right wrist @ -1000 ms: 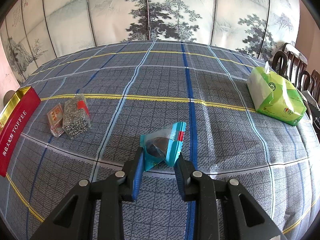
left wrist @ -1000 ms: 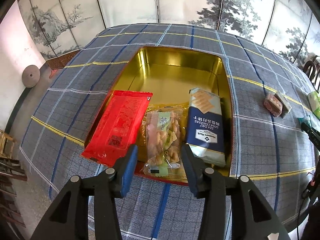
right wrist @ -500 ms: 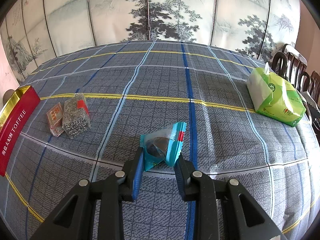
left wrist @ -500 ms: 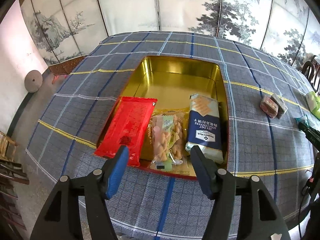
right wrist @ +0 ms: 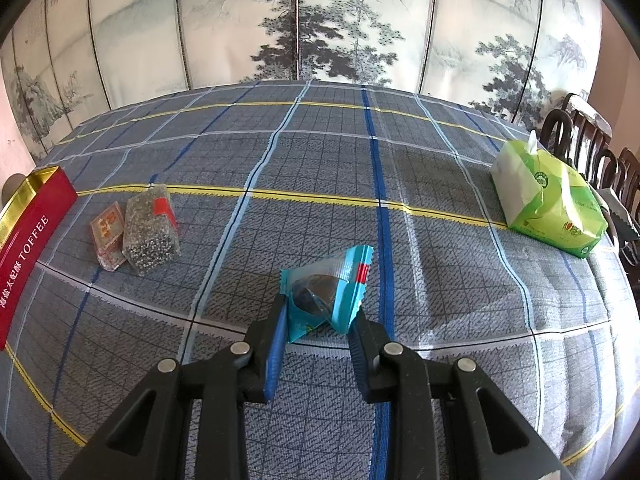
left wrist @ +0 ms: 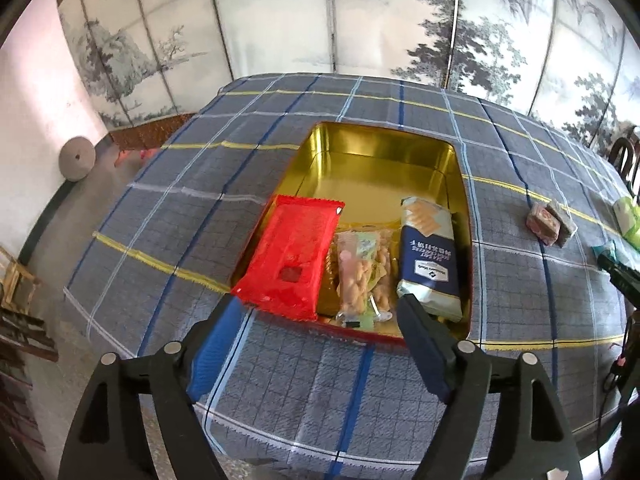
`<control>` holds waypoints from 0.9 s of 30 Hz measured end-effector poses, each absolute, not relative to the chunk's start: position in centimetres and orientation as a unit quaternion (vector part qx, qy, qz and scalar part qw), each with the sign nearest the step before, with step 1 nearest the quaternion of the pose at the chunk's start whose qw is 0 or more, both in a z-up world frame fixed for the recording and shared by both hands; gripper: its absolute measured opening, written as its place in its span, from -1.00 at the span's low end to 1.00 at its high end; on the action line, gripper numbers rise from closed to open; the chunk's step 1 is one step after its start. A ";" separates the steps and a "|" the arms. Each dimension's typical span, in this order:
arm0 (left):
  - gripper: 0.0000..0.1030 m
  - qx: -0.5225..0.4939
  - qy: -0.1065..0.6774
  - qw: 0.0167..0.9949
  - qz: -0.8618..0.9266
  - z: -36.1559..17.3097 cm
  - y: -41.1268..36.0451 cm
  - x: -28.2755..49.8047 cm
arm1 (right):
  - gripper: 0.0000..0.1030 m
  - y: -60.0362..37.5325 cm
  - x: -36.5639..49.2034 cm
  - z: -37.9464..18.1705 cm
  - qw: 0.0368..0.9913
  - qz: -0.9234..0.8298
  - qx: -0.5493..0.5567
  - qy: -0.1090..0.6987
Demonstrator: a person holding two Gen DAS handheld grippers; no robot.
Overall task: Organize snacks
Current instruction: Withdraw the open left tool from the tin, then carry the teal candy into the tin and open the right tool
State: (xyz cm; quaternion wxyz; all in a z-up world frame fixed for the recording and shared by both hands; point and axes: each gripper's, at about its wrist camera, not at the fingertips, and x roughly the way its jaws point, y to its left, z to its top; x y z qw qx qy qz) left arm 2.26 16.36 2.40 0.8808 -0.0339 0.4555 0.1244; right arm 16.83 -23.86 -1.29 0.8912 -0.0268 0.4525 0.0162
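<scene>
Snacks: three packets lie in the gold tin (left wrist: pixel 456 168), near end, side by side: red packet (left wrist: pixel 294 258) at 9 o'clock with its edge hanging over the tin's wall, clear peanut bag (left wrist: pixel 362 270) in the middle, navy sea-salt cracker pack (left wrist: pixel 430 258) at 3 o'clock.
Change: a second ago the left gripper (left wrist: pixel 318 322) bracketed the peanut bag; now it has backed off toward 6 o'clock and the bag stays in the tin. Reads as a finished drop.
Left gripper state: jaws opening, wide, nothing between them.
Right gripper (right wrist: pixel 318 320): clamped on a teal-wrapped snack (right wrist: pixel 328 292), same pose as a second ago, just above the plaid cloth (right wrist: pixel 280 160). Likely the next item for the tin.
Task meaning: three in, far half of the tin bare, room left.
Count in tin: 3.
Count in grip: 1.
Count loose on cloth: 2, a grey seed bar (right wrist: pixel 150 232) and a small orange-label packet (right wrist: pixel 108 236), touching, at 10 o'clock in the right view.
Other: 1 green tissue pack (right wrist: pixel 548 200) at 2 o'clock, not a snack.
</scene>
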 end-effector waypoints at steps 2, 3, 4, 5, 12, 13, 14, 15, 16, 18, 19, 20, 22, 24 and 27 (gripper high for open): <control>0.54 -0.043 0.453 0.882 0.122 2.5 16.7 1.9 | -0.45 -23.6 16.8 -1.2 0.890 0.012 -0.028 0.456; 0.57 -0.044 0.453 0.882 0.124 2.5 16.9 1.8 | -0.45 -23.4 16.8 -1.1 0.889 0.011 -0.029 0.456; 0.58 -0.046 0.451 0.882 0.127 2.5 17.0 1.6 | -0.45 -23.2 16.7 -0.9 0.890 0.012 -0.026 0.454; 0.60 -0.048 0.449 0.883 0.130 2.6 17.2 1.5 | -0.45 -22.9 16.6 -0.7 0.891 0.014 -0.025 0.453; 0.61 -0.062 0.447 0.880 0.147 2.3 18.4 0.5 | -0.45 -18.8 15.5 1.6 0.897 0.057 -0.017 0.439; 0.61 -0.063 0.448 0.880 0.148 2.3 18.5 0.5 | -0.45 -18.0 15.3 2.0 0.897 0.067 -0.017 0.436; 0.61 -0.065 0.449 0.878 0.150 2.1 18.7 0.3 | -0.45 -16.9 15.1 2.5 0.897 0.080 -0.017 0.434; 0.61 -0.066 0.450 0.878 0.152 2.1 18.9 0.2 | -0.45 -15.8 15.0 2.9 0.896 0.094 -0.019 0.435; 0.61 -0.069 0.450 0.877 0.154 2.0 19.2 0.0 | -0.45 -14.6 14.8 3.2 0.895 0.107 -0.021 0.433; 0.61 -0.075 0.450 0.876 0.157 1.9 19.7 -0.3 | -0.45 -12.0 14.5 3.9 0.893 0.133 -0.027 0.429; 0.61 -0.078 0.451 0.875 0.158 1.9 19.9 -0.4 | -0.45 -11.1 14.3 4.0 0.892 0.142 -0.029 0.429; 0.61 -0.081 0.450 0.875 0.160 1.9 20.2 -0.5 | -0.45 -9.8 14.1 4.3 0.889 0.157 -0.029 0.429; 0.61 -0.084 0.449 0.874 0.165 2.0 20.6 -0.8 | -0.45 -7.5 13.8 4.9 0.886 0.181 -0.033 0.427; 0.61 -0.083 0.448 0.874 0.171 2.0 21.1 -1.1 | -0.45 -5.0 13.4 5.4 0.881 0.208 -0.038 0.424; 0.61 -0.084 0.447 0.872 0.178 2.1 21.8 -1.6 | -0.45 -1.8 12.9 5.7 0.873 0.238 -0.044 0.423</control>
